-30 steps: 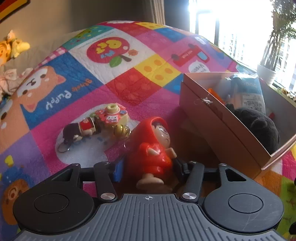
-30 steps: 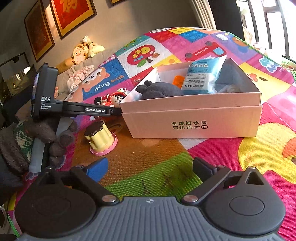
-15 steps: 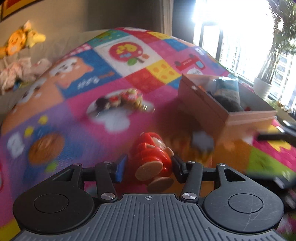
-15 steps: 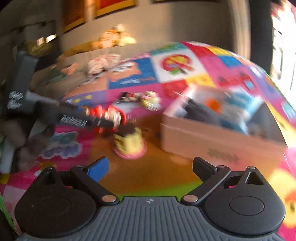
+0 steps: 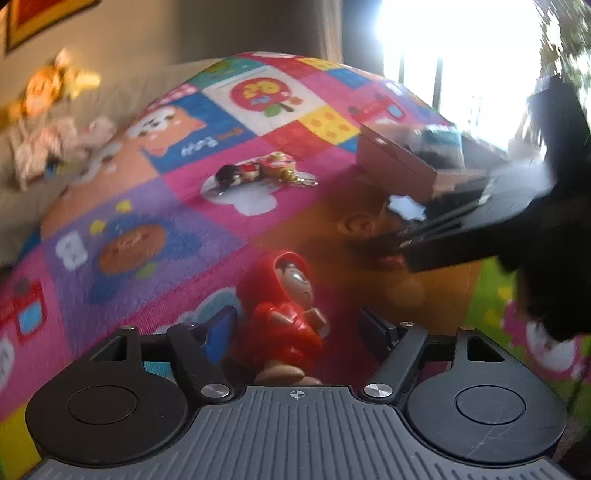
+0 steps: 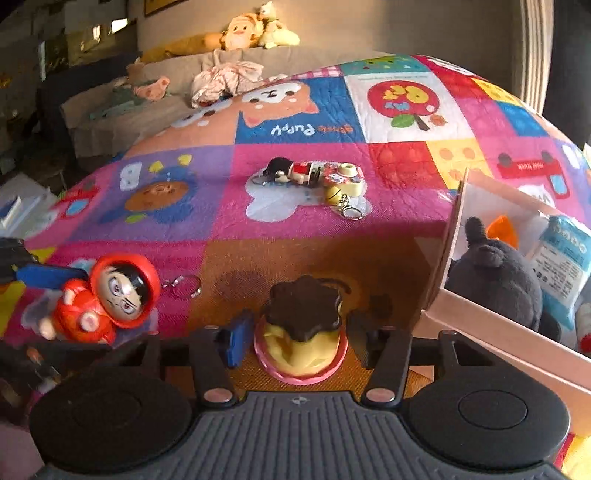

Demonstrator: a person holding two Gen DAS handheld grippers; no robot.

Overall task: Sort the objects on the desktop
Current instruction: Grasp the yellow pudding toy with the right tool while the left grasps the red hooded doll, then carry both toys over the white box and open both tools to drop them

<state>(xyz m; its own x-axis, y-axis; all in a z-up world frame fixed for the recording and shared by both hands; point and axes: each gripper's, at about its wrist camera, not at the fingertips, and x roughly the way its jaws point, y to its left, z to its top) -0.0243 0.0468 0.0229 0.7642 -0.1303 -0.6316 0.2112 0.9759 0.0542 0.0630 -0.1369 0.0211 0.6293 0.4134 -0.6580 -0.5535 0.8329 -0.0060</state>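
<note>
A red-hooded doll (image 5: 290,314) lies on the patchwork mat between the fingers of my left gripper (image 5: 299,328), which is open with gaps on both sides. The doll also shows in the right wrist view (image 6: 105,299) at the left. My right gripper (image 6: 299,338) is open around a yellow pudding toy (image 6: 301,332) with a dark brown top and pink base; its fingers stand just apart from it. The cardboard box (image 6: 491,317) at the right holds a dark plush (image 6: 495,280) and a blue packet (image 6: 561,258).
A keychain cluster with a small doll and toy camera (image 6: 317,177) lies farther back on the mat (image 6: 295,229). A sofa with plush toys (image 6: 243,33) stands behind. The right gripper's dark body (image 5: 517,221) crosses the left wrist view at the right.
My left gripper carried the red doll left and back from the box, set it on the mat and opened. My right gripper swung left and forward, its fingers now around the pudding toy.
</note>
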